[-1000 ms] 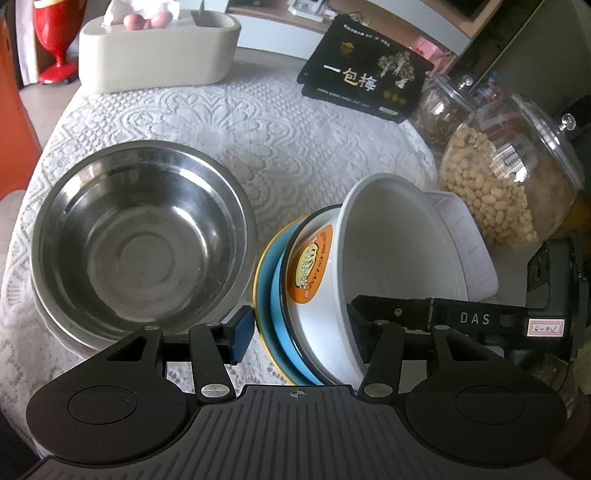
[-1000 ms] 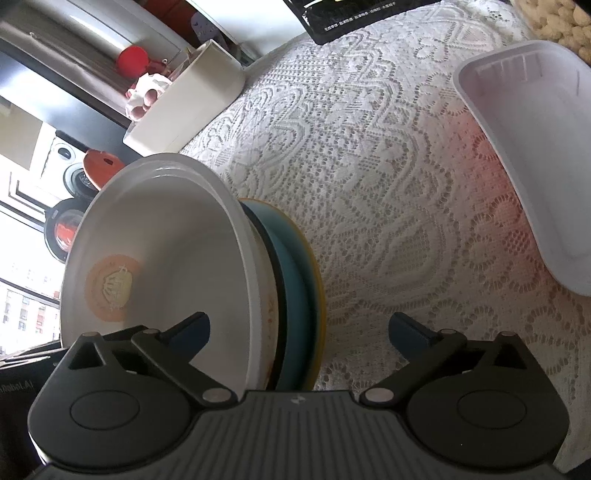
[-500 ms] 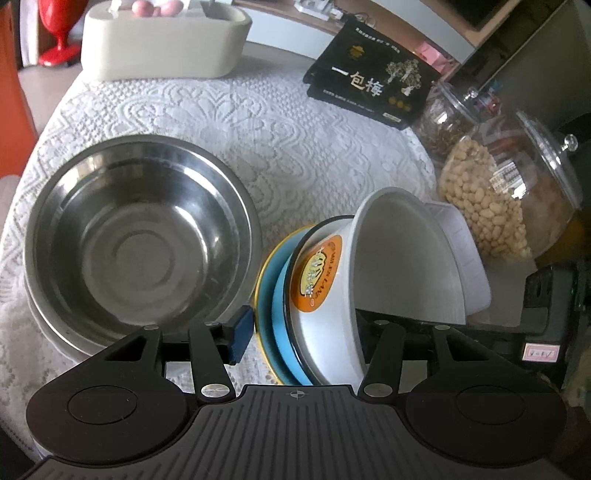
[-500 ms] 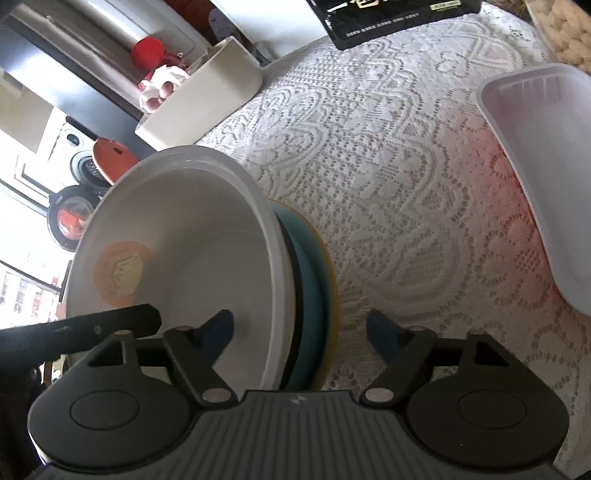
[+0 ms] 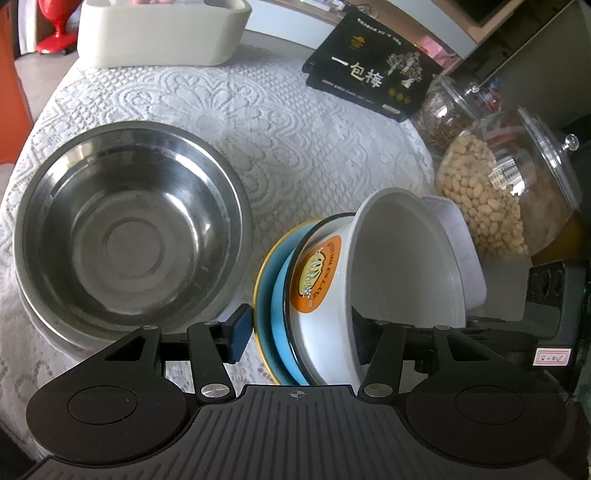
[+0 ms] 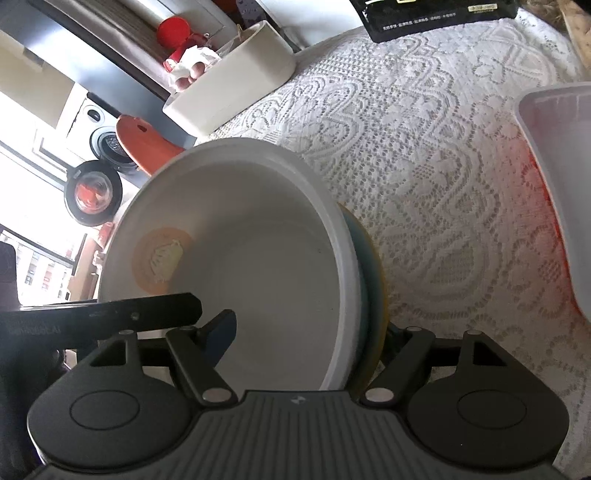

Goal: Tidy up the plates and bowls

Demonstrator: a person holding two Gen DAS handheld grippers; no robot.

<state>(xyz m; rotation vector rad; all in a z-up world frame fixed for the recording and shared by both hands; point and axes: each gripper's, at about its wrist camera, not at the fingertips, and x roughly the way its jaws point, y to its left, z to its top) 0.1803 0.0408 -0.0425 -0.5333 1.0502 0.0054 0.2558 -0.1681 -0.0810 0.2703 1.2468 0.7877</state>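
Note:
A stack of nested dishes stands tilted on edge: a white bowl (image 5: 402, 266) with an orange logo, inside a blue bowl (image 5: 277, 314) and a yellow-rimmed plate (image 5: 258, 295). My left gripper (image 5: 295, 332) is shut on this stack, one finger inside the white bowl. My right gripper (image 6: 310, 332) is shut on the same stack from the opposite side; the white bowl (image 6: 258, 266) fills its view. A large steel bowl (image 5: 125, 229) sits to the left on the lace tablecloth (image 5: 280, 125).
A clear plastic tray (image 6: 561, 192) lies right of the stack. Glass jars of beans (image 5: 495, 192) stand at the table's right edge. A black box (image 5: 369, 70) and a cream tissue holder (image 5: 159, 33) sit at the back.
The right gripper's fingers have closed onto the stack, and it has tipped a little more upright. The left gripper keeps its hold and has drawn back slightly.

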